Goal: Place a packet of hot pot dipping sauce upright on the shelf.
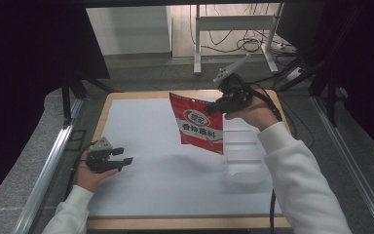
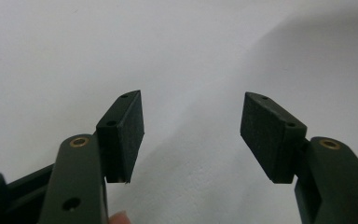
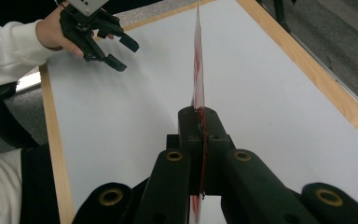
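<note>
- White board [image 1: 151, 185] on a wood-edged table is your work surface, with the clear tray [image 1: 243, 161] set near its right edge as the likely place for the packet.
- Left of the tray and well apart from it, your left gripper [image 1: 121, 158] rests on the board, jaws spread with nothing between them, kept out of the way.
- Just above the tray's far left corner hangs the red packet [image 1: 197, 124], clear of the board.
- Your right gripper [image 1: 214, 108] is clamped on the packet's top edge, so the bag dangles flat and can be lowered into the tray.
</note>
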Tool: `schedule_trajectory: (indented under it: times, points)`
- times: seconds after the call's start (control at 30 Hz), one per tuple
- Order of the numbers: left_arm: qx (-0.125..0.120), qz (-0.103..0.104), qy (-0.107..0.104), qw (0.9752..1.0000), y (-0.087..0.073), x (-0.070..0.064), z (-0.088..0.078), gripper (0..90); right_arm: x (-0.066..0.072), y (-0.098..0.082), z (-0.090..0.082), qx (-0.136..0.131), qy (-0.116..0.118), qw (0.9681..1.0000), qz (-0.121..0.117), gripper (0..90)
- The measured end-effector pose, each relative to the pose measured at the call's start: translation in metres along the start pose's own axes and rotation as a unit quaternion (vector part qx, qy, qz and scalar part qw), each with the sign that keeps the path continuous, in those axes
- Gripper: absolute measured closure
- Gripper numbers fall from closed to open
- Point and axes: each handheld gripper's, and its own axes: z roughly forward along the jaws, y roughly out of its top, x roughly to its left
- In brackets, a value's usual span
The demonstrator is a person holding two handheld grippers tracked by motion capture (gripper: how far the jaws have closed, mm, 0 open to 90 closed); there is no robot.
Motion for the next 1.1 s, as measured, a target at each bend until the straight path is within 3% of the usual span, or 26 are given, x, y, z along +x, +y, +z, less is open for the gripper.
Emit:
schedule_trajectory:
  times: [1.1]
  points:
    - [0.001,0.001,0.002,1.0000,0.002,-0.001,0.000,39.3,-0.044,-0.040,-0.056,-0.010,-0.047,0.9976,0.049,89.3]
